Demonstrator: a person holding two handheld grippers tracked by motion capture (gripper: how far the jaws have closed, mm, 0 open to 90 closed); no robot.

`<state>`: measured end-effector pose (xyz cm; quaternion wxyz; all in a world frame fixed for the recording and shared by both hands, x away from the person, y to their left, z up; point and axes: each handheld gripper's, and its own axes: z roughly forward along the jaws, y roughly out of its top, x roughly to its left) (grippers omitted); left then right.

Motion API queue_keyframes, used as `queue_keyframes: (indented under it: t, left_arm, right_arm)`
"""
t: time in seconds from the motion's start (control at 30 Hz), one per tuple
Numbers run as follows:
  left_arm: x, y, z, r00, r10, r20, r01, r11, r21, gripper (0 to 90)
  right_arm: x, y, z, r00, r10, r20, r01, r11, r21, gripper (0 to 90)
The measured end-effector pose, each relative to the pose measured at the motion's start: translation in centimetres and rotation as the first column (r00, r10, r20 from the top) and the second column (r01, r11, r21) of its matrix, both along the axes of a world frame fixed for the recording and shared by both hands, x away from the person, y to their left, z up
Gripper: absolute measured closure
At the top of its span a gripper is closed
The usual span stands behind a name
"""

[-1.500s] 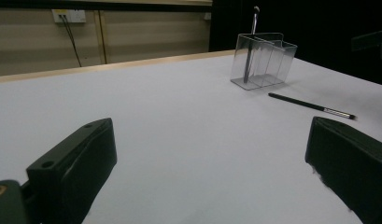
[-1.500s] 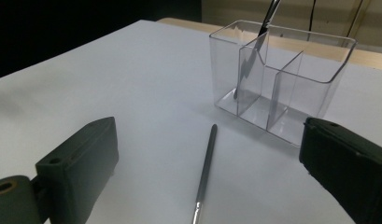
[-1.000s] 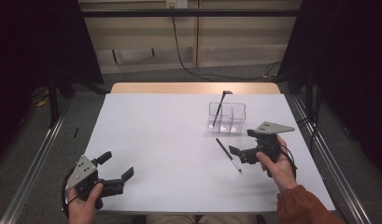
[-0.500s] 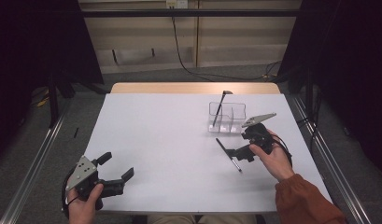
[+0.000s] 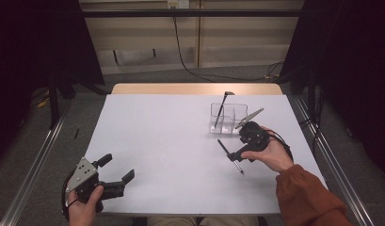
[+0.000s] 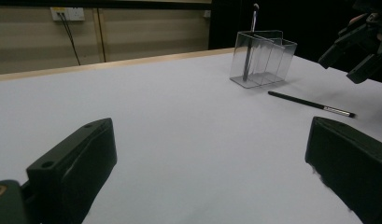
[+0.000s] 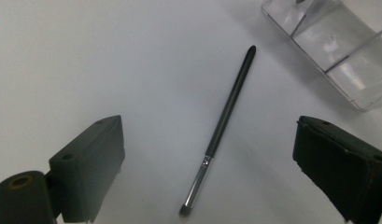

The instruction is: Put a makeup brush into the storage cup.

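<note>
Right gripper view puts my right gripper (image 7: 207, 158), jaws apart and just narrowing, above the brush (image 7: 221, 126); next I descend and clamp.

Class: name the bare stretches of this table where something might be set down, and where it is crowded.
Free: the white table between the left gripper and clear organizer. Crowded: right side, around the organizer, lying brush and right gripper.

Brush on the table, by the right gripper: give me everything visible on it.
The brush is slim, with a long black handle tapering to a point, a silver ferrule and a short dark tip. It lies flat on the white table, just in front of the clear organizer, apart from it. The right gripper hangs over it, jaws open to either side, not touching.
</note>
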<state>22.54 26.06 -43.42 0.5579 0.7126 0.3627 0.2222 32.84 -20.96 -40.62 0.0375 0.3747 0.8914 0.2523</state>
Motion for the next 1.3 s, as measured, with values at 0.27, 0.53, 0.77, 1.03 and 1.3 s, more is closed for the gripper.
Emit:
queue_keyframes:
  t: [0.27, 0.53, 0.77, 1.03, 1.3]
  left_arm:
    - [0.0, 0.0, 0.0, 1.0000, -0.002, -0.002, 0.002, 1.0000, 0.001, 2.1]
    - [0.1, -0.1, -0.1, 1.0000, -0.009, -0.003, 0.009, 0.9999, 0.006, 2.1]
    - [0.2, -0.1, -0.1, 1.0000, -0.008, -0.004, 0.008, 0.9999, 0.007, 2.1]
    - [0.2, -0.1, -0.1, 0.9999, -0.010, -0.007, 0.010, 0.9999, 0.010, 2.1]
    - [0.3, -0.1, -0.2, 0.9999, -0.013, -0.009, 0.013, 0.9999, 0.010, 2.1]
  right_arm:
    - [0.9, 0.5, -1.1, 0.9942, 0.006, -0.108, -0.017, 0.9942, -0.106, 23.4]
    - [1.2, 0.8, -1.8, 0.9854, 0.009, -0.170, -0.035, 0.9875, -0.154, 38.7]
    - [1.2, 1.2, -2.6, 0.9804, 0.013, -0.197, -0.052, 0.9794, -0.195, 50.0]
    - [1.3, 1.8, -3.5, 0.9742, 0.024, -0.224, -0.076, 0.9713, -0.225, 61.9]
    - [1.1, 2.4, -4.2, 0.9700, 0.026, -0.242, -0.090, 0.9617, -0.259, 66.4]
